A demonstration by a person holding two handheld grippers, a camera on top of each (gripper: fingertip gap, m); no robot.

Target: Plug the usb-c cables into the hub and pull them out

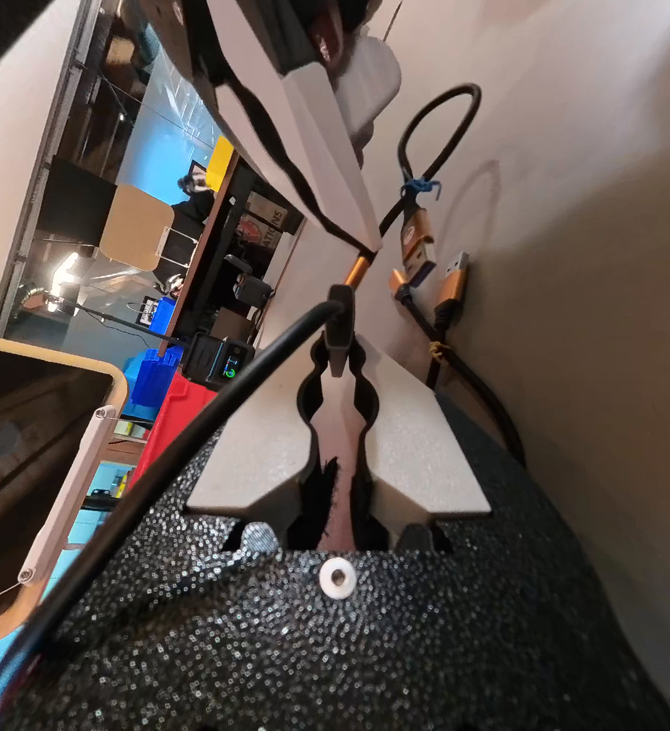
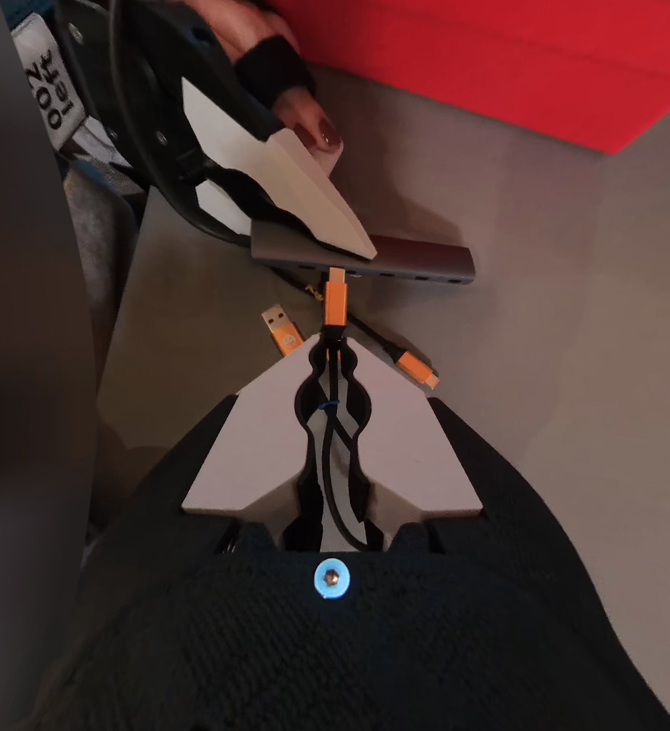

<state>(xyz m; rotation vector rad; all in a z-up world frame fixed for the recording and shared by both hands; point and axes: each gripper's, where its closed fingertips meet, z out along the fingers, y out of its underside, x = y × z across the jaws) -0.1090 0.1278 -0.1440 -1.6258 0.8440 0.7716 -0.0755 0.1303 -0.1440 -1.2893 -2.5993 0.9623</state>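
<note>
Setting, left wrist view: pale desk [image 1: 563, 197] seen tilted, with a workshop of chairs and blue and red bins beyond.
Left claw [image 1: 336, 358]: closed on the narrow end of the grey hub [image 1: 339, 328], whose black lead [image 1: 214, 415] arcs back over the claw body.
Right claw, far: white fingers [image 1: 325, 158] reach down to an orange connector [image 1: 359, 271] just at the hub's edge.
Spare cables [image 1: 444, 292]: orange-shelled plugs lie loose on the desk beside the hub.
Setting, right wrist view: grey desk [image 2: 563, 316] with a red bin [image 2: 483, 59] behind.
Right claw [image 2: 331, 340]: clamped on the cable just behind the orange USB-C plug [image 2: 335, 302], whose metal tip meets a port in the hub [image 2: 424, 257].
Hub position: lifted off the desk, pinned by the left claw [image 2: 349, 245].
Handling judgement: hub rigid and light, likely to twist; plug small and smooth, its cord limp, so gripping the stiff shell close to the tip looks best.
</note>
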